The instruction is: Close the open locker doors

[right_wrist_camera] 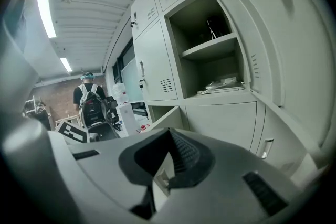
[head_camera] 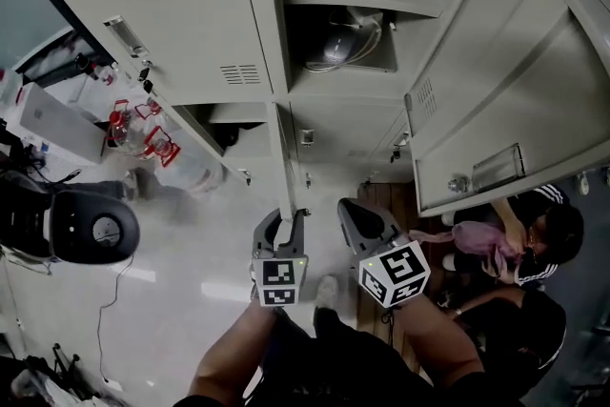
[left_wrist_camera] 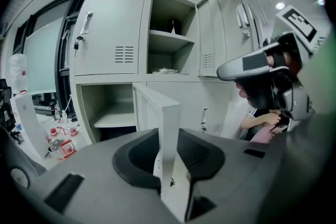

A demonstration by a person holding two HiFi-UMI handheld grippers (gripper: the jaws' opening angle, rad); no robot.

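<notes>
Grey lockers fill all three views. A lower locker door [head_camera: 280, 157] stands open and is seen edge-on in the left gripper view [left_wrist_camera: 160, 113]. My left gripper [head_camera: 282, 219] straddles its free edge, and both pads lie against the panel [left_wrist_camera: 170, 134]. Just to the right, my right gripper [head_camera: 367, 216] is shut and empty [right_wrist_camera: 170, 149], level with the same door [right_wrist_camera: 165, 122]. A tall upper door [head_camera: 505, 81] hangs wide open on the right [right_wrist_camera: 283, 34]. It exposes a shelved compartment [head_camera: 348, 48].
A person [head_camera: 534, 243] sits on the floor close to my right, beneath the upper door. Another person with a backpack [right_wrist_camera: 92, 102] stands farther off. A black round-backed chair [head_camera: 91, 229] and red bottle carriers [head_camera: 143, 129] stand at the left.
</notes>
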